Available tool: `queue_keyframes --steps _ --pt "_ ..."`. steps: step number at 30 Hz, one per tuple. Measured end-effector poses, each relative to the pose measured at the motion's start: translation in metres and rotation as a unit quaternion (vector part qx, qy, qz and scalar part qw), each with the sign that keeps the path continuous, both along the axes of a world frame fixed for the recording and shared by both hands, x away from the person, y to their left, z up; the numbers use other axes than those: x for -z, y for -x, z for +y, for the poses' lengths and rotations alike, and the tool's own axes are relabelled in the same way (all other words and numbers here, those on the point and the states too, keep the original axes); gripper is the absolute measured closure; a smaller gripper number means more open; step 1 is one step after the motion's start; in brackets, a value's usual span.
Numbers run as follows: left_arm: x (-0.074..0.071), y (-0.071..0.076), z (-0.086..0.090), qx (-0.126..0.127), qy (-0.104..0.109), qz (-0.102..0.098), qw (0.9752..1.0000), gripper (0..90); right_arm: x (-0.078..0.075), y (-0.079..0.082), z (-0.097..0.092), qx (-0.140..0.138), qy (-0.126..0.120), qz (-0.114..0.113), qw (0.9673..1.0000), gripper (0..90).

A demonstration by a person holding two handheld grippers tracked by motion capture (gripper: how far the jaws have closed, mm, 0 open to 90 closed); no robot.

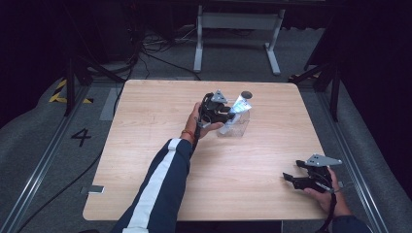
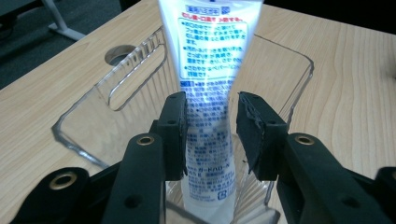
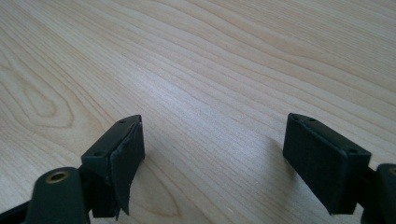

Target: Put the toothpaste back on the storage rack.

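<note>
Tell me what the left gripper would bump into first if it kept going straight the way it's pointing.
The white tube. It already stands between the left gripper's open jaws, inside the clear plastic bin. Pushing on would likely press the tube toward the bin's far wall, though depth is hard to judge.

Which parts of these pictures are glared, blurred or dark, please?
Left gripper view: the tube is overexposed at its top, its print blurred, and the clear bin glints along its ribs. Right gripper view: jaws cast soft shadows on the table. High view: surroundings dark.
</note>
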State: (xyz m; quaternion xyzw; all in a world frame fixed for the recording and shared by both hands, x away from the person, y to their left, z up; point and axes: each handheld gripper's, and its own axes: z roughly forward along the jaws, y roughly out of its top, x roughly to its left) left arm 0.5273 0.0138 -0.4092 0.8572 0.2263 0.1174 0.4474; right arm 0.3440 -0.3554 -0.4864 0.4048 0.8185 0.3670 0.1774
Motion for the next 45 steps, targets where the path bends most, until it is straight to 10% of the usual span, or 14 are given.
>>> queue_keyframes --steps 31,45 --pt "-0.03 0.028 0.037 -0.011 -0.024 -0.039 0.9989 44.7 0.0 0.0 0.0 0.0 0.0 0.0 1.0 21.1" --pt "-0.035 0.053 0.053 0.004 -0.08 -0.065 0.9946 39.5 0.0 0.0 0.0 0.0 0.0 0.0 1.0 21.1"
